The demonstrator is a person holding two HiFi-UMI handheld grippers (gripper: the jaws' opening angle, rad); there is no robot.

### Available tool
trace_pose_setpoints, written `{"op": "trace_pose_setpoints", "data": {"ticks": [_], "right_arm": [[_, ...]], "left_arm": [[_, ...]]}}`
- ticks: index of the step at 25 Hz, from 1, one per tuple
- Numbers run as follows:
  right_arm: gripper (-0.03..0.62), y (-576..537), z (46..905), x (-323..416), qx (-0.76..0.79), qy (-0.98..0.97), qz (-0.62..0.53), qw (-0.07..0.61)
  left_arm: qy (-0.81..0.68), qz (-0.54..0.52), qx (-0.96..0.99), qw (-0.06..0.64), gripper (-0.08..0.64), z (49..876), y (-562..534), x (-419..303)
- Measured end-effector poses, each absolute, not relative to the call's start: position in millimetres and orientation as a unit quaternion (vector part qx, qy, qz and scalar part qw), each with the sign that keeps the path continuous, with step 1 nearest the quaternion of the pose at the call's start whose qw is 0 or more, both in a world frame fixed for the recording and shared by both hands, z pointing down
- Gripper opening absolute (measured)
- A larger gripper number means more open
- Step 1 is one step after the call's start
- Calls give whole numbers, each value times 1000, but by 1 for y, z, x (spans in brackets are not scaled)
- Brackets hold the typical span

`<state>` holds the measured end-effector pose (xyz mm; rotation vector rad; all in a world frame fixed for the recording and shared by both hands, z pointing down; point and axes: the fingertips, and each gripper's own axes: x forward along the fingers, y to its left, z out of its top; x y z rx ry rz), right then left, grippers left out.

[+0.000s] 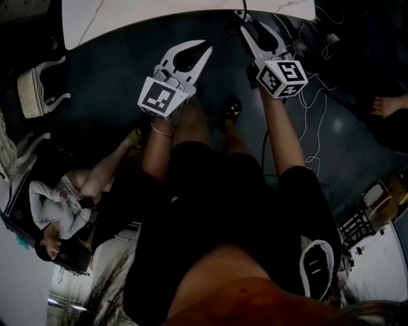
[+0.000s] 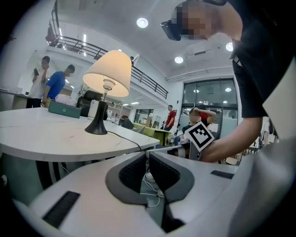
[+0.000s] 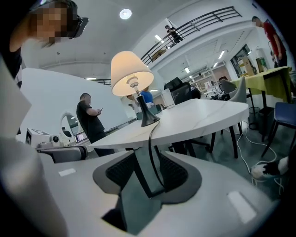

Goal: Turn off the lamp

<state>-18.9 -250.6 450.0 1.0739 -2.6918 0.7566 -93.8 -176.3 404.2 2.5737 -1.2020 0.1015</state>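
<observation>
The lamp (image 2: pixel 107 74) is lit, with a cream shade and a black flared base (image 2: pixel 97 127), and stands on the white table (image 2: pixel 41 136). The right gripper view also has the lamp (image 3: pixel 131 74) on the table (image 3: pixel 203 115). Its black cord (image 3: pixel 151 143) drops over the table edge. It shows through the gap of my right gripper (image 3: pixel 148 155), which is open just below that edge. Whether the cord lies between the pads I cannot tell. My left gripper (image 2: pixel 147 157) is shut with nothing in it, low before the table. From the head, the left gripper (image 1: pixel 204 48) and right gripper (image 1: pixel 256 28) point at the table (image 1: pixel 127 19).
A green box (image 2: pixel 64 109) lies on the table behind the lamp. White cables (image 1: pixel 312 108) trail over the dark floor at the right. A white chair (image 1: pixel 38 89) stands left, and a person (image 1: pixel 64 204) sits below it. Other people stand in the background.
</observation>
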Motion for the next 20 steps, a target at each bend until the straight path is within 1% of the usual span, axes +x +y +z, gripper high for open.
{"op": "trace_pose_setpoints", "data": {"ticks": [6, 7, 8, 13, 15, 18, 20], "right_arm": [[141, -264, 458, -26, 363, -894, 253, 72], [140, -266, 459, -26, 364, -893, 253, 71], [140, -268, 460, -26, 365, -893, 253, 70], [135, -274, 467, -28, 359, -892, 265, 63], [110, -275, 468, -29, 355, -893, 267, 65], [46, -273, 467, -30, 356, -894, 264, 67], [26, -272, 466, -30, 354, -895, 260, 70]], "left_arm": [[-412, 39, 896, 162, 11, 415, -182, -92], [-411, 34, 895, 171, 28, 417, -183, -91], [-410, 29, 894, 179, 71, 420, -185, -91], [-405, 39, 897, 175, 75, 429, -187, -89], [-407, 40, 895, 178, 75, 432, -187, -90], [-411, 44, 893, 177, 75, 438, -186, -93], [-413, 42, 893, 176, 75, 438, -187, -94]]}}
